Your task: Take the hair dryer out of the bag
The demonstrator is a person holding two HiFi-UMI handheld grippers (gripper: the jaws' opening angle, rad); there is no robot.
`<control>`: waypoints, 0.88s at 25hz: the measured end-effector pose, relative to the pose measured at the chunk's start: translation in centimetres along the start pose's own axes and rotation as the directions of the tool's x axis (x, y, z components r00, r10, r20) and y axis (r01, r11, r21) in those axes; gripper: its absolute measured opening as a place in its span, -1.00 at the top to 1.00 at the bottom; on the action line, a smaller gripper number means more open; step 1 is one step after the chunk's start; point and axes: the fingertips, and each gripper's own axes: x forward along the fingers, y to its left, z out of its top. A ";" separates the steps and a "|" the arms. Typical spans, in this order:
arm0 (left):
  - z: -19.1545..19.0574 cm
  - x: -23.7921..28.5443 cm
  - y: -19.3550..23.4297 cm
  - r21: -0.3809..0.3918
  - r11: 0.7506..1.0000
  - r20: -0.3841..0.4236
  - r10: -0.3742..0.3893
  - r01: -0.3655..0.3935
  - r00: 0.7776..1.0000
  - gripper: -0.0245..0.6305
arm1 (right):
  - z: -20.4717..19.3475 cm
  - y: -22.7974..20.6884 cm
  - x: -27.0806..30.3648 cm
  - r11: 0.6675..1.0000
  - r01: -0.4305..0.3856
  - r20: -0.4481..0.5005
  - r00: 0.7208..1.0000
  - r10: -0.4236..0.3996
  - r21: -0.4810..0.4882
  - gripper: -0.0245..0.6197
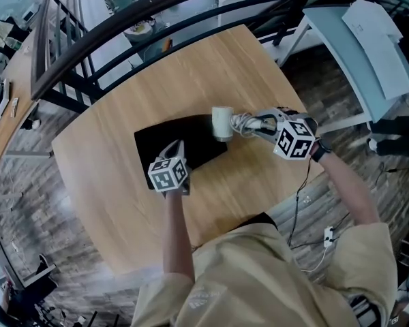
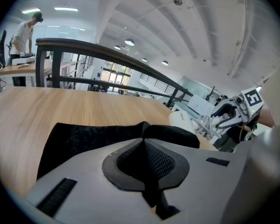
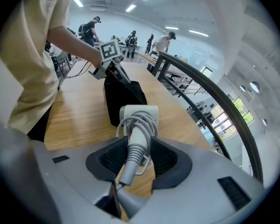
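White hair dryer [image 1: 222,122] held just clear of the black bag [image 1: 160,142]
The right gripper [image 3: 136,146] has its jaws clamped on the dryer's ribbed handle, cord coiled round it, lifting it over the wooden table [image 1: 116,94] beside the bag's end; the left gripper [image 1: 178,147] is pinched tight on a fold of the bag's fabric

You're working at a pale wooden table [image 1: 211,53] with rounded corners, its grain running from your side to the far edge. It stands on a grey-brown plank floor [image 1: 75,278]. A black bag [image 1: 170,142] lies on the wood near the middle, just in front of you, its long side set at a slant to the table's edges.
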 end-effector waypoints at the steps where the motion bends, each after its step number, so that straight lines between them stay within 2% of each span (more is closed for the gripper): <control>1: -0.1 0.1 -0.2 0.003 1.000 0.000 0.001 -0.001 1.000 0.87 | -0.3 -0.2 -0.3 1.000 0.016 0.005 1.000 -0.016 0.026 0.44; 5: -0.3 0.4 -0.5 0.013 1.000 -0.007 -0.001 0.001 1.000 0.87 | -1.5 -1.2 -1.0 0.980 0.113 0.026 0.993 -0.119 0.163 0.45; 11: -1.0 0.8 -1.0 0.018 1.000 -0.024 -0.002 0.003 1.000 0.87 | -2.1 -2.5 0.6 0.887 0.288 0.004 0.950 -0.311 0.362 0.47; 14: -1.2 0.7 -1.2 0.027 1.000 -0.031 -0.004 0.005 1.000 0.87 | -2.8 -2.6 2.1 0.818 0.336 -0.015 0.928 -0.372 0.467 0.47; 17: -1.2 0.7 -1.1 0.029 1.000 -0.032 -0.002 0.003 0.999 0.87 | -3.7 -2.5 3.7 0.734 0.372 -0.040 0.904 -0.426 0.568 0.47; 22: -1.1 0.9 -1.3 0.032 0.999 -0.028 0.004 -0.003 1.000 0.87 | -4.4 -1.9 5.9 0.602 0.370 -0.056 0.878 -0.474 0.708 0.47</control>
